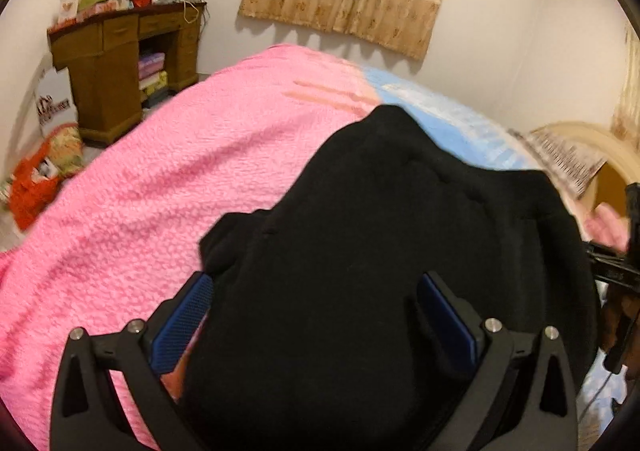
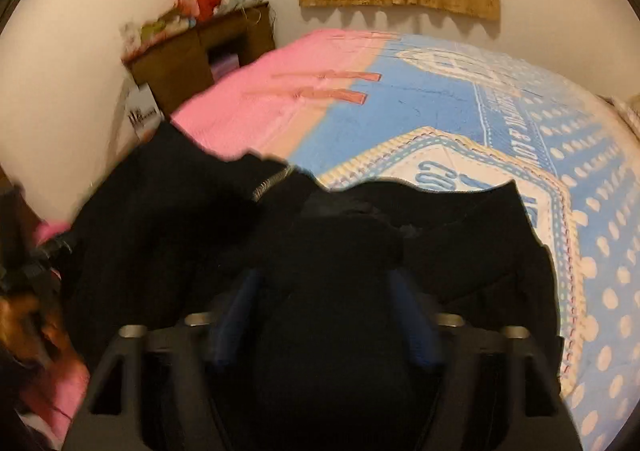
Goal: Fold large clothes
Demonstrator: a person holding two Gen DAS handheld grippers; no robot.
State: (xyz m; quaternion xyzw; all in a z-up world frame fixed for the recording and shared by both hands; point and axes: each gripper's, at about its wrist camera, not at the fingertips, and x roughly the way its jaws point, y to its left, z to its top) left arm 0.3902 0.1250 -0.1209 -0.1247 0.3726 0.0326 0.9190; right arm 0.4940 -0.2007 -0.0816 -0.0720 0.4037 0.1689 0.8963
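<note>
Bed (image 1: 160,171) | black garment (image 1: 380,231) | left tool (image 1: 316,291) agape | right tool (image 2: 324,291) blurred, seemingly parted

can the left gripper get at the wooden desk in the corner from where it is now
Probably not. The left gripper hangs over the black garment, its fingers spread with cloth between them, and the pink blanket on the bed lies between it and the far wooden desk by the wall.
</note>
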